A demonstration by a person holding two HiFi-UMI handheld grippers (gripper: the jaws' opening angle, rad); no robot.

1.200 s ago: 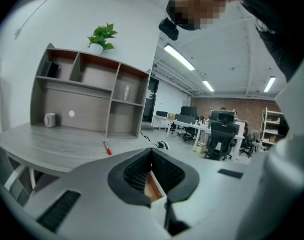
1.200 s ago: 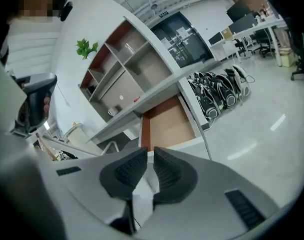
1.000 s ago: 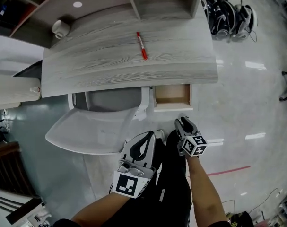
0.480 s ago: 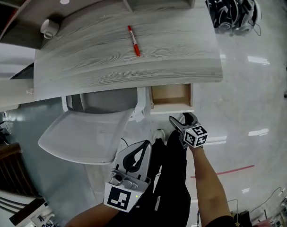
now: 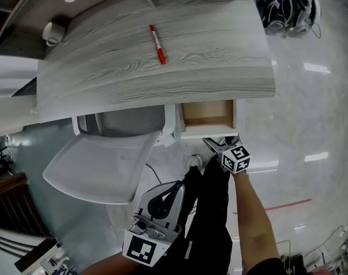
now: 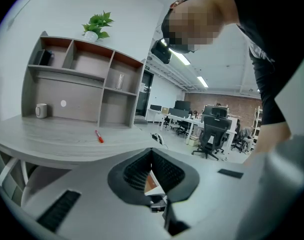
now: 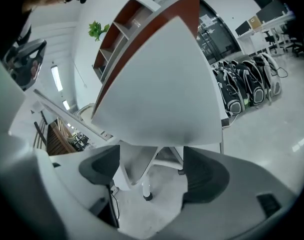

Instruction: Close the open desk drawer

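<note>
Head view showed the open drawer (image 5: 207,114) jutting from under the desk's (image 5: 208,62) front edge near its right corner. The right hand-held gripper (image 5: 219,143), its jaws just opened and empty, hung just in front of it, likely to push. The left hand-held gripper (image 5: 175,187) stayed out of the way, jaws together.

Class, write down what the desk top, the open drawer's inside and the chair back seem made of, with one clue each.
Desk top: probably grey wood-grain laminate; matt, streaked grain.
Drawer inside: pale brown board, perhaps plywood or fibreboard; plain and flat.
Chair back: likely moulded plastic; smooth, light grey, curved.

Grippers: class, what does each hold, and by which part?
Nothing. The right gripper has just been opening its jaws, empty; the left gripper is shut, empty.
</note>
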